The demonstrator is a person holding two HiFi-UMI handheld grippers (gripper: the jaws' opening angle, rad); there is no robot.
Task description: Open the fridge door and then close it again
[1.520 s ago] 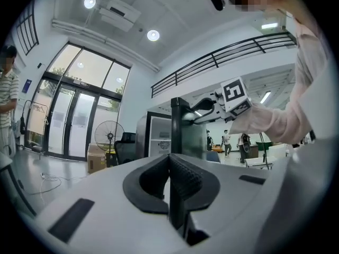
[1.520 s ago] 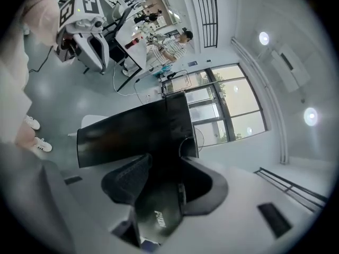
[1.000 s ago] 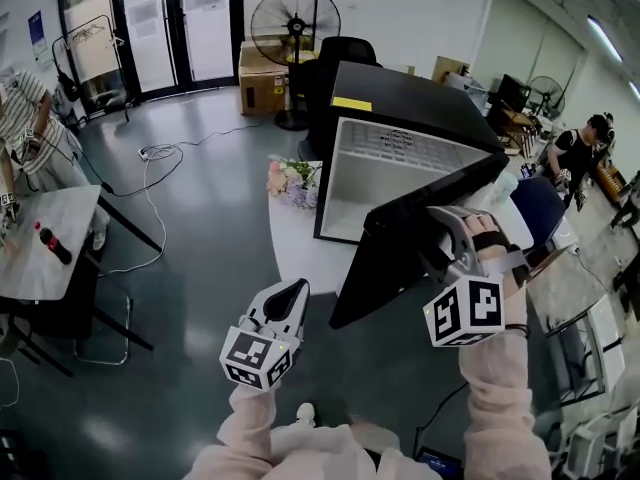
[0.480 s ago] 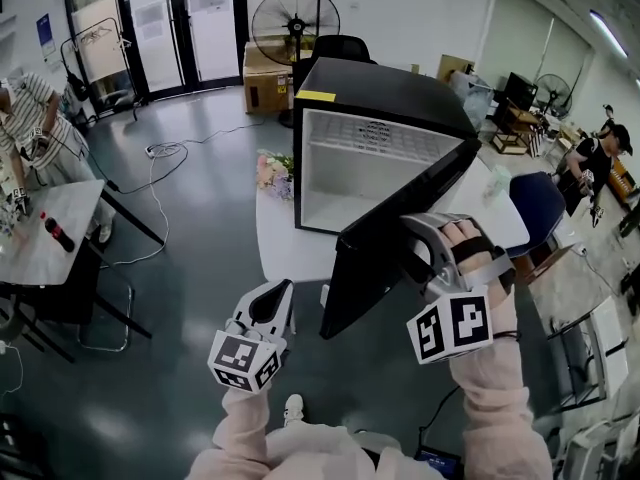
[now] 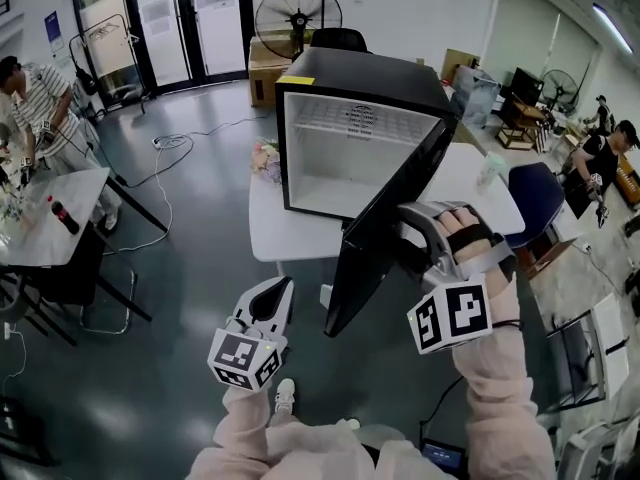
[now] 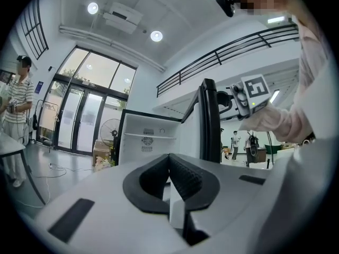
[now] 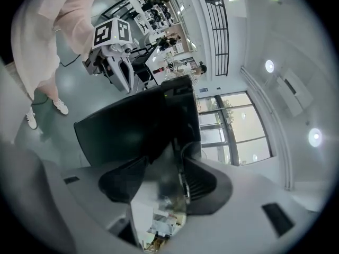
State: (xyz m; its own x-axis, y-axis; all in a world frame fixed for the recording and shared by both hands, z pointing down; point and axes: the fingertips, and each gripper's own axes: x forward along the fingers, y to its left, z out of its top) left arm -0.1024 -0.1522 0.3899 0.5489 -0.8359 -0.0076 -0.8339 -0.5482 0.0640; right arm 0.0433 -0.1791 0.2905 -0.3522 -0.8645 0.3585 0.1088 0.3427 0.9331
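No word, brand or number can be read. In the head view, the label (image 5: 362,118) on the fridge (image 5: 400,80) back wall, at twelve o'clock, is too small to make out. So is the blue sign (image 5: 52,30) far off at ten o'clock. The left cube (image 5: 243,358) at seven o'clock and the right cube (image 5: 455,316) at five o'clock bear only black-and-white square patterns, no letters.

Your fridge (image 5: 360,73) is black outside and white inside, and its door (image 5: 385,218) is black. The table (image 5: 275,233) is white, the floor (image 5: 190,258) glossy dark grey. Your 2 sleeves (image 5: 500,388) are pale pink. The bystander's shirt (image 5: 40,93) has dark and white stripes.
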